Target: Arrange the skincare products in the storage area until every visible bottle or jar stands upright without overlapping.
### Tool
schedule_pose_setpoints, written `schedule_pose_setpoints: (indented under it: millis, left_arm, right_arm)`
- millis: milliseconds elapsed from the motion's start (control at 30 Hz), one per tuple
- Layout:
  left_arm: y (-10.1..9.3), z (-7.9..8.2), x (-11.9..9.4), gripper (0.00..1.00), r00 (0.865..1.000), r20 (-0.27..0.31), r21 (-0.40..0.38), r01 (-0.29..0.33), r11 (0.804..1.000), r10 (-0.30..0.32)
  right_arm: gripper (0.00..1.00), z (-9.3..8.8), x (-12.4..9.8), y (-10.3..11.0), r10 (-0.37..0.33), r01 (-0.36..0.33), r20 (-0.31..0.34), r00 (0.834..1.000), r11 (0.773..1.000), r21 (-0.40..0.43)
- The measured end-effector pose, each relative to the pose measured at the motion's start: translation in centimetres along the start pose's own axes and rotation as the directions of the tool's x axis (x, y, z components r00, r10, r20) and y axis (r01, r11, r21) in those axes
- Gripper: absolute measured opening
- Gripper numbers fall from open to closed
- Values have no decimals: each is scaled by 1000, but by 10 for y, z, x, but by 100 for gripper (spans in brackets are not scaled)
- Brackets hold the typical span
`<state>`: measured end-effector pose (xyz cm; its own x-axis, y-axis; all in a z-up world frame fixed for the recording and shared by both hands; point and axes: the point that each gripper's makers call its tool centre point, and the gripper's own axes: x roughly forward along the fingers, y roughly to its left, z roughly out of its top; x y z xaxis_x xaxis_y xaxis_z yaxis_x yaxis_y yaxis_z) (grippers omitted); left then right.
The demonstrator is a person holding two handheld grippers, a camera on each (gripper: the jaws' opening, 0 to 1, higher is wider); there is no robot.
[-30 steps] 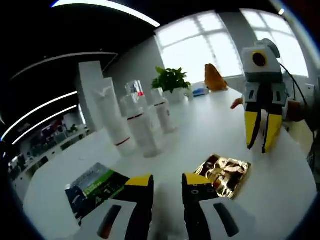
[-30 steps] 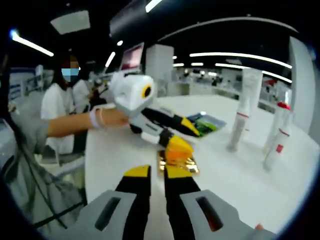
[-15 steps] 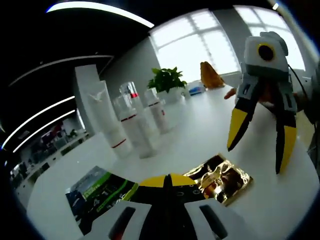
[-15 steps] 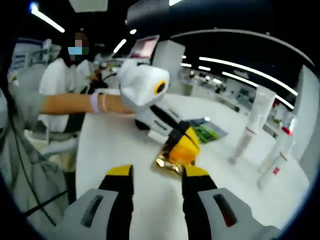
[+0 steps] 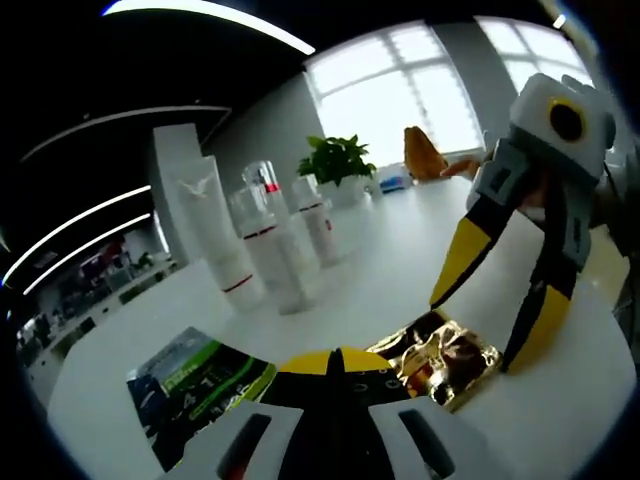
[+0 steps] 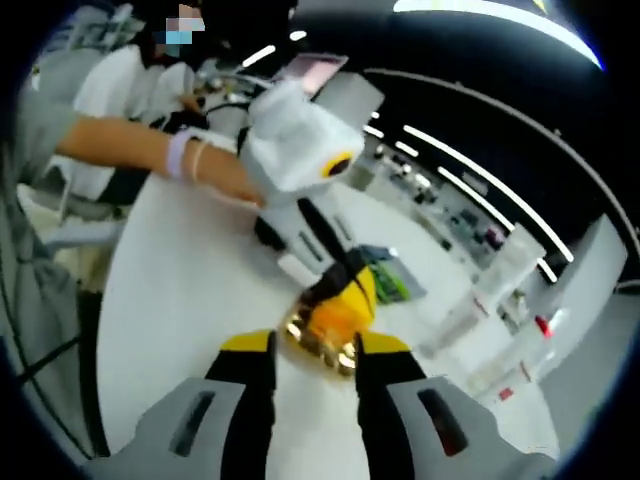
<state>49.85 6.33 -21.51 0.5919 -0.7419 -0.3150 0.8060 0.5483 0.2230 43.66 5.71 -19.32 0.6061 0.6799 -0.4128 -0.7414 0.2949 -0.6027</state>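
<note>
left gripper (image 5: 335,362): our fingers pressed together, tips touching gold packet (image 5: 445,355).
right gripper (image 5: 490,330): fingers spread, straddling packet.
bottles (image 5: 270,250): upright, 11 o'clock on bench (image 5: 400,260).
step: we're grasping packet.
next: close right fingers, lift.

White table (image 5: 400,270) with upright tubes (image 5: 262,250), gold packet (image 5: 445,352), green leaflet (image 5: 190,380), potted plant (image 5: 340,165).

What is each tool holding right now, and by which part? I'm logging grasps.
Nothing is held. The left tool is shut, tips at the gold packet; the right tool hangs open over that packet.
</note>
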Motion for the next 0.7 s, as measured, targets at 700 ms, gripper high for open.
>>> schedule_pose_setpoints:
  millis: [700]
  left_arm:
    - [4, 0, 1, 0, 1000, 4, 0, -8, 1000, 8]
  right_arm:
    - [9, 2, 8, 12, 16, -22, -54, 998, 993, -113]
